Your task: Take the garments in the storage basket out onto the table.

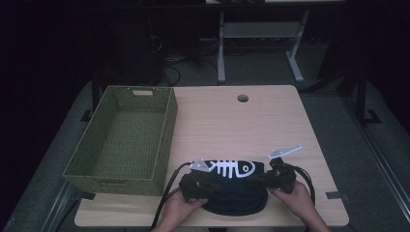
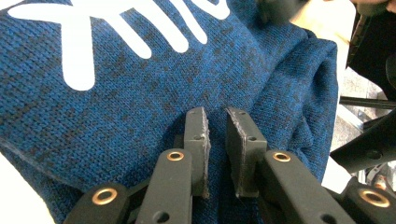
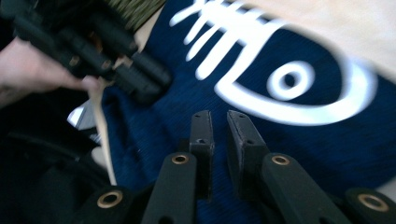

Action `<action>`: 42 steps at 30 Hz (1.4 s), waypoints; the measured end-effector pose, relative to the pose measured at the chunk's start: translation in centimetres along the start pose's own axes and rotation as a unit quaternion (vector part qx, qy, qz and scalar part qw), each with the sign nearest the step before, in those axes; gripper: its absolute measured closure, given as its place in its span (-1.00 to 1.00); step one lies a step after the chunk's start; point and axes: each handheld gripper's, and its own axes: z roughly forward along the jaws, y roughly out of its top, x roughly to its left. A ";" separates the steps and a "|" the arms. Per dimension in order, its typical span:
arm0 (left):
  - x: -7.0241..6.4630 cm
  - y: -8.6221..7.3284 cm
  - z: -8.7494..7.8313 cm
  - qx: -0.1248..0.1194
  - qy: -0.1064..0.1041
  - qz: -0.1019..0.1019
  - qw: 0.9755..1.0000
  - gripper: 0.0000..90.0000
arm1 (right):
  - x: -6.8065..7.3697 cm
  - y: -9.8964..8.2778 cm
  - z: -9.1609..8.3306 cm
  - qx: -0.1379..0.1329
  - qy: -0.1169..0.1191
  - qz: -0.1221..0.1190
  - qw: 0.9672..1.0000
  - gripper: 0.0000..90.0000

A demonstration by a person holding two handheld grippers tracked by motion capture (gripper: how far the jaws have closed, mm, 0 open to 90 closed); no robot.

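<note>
A dark blue knitted garment (image 1: 237, 191) with a white fish-skeleton print lies bunched at the near edge of the counter (image 1: 241, 125), just right of the green woven basket (image 1: 121, 137). The basket stands open on the counter's left side, and its woven floor shows bare. The left claw (image 1: 193, 186) rests on the garment's basket-side edge, its jaws nearly together with only a narrow slit and no cloth pinched between them. The right claw (image 1: 280, 176) sits over the garment's far side from the basket, jaws likewise nearly together, gripping nothing.
</note>
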 end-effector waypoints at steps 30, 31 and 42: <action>4.1 2.9 0.3 -0.034 0.037 -0.071 0.996 0.61 | 0.4 -1.9 1.6 0.034 -0.013 -0.018 0.999 0.87; 4.2 2.9 0.3 -0.034 0.037 -0.071 0.996 0.61 | 0.4 -1.9 1.6 0.034 -0.013 -0.018 0.999 0.87; 4.4 3.4 -1.0 -0.075 0.049 -0.081 0.993 0.52 | 0.4 -2.0 1.6 0.031 -0.014 -0.016 0.999 0.88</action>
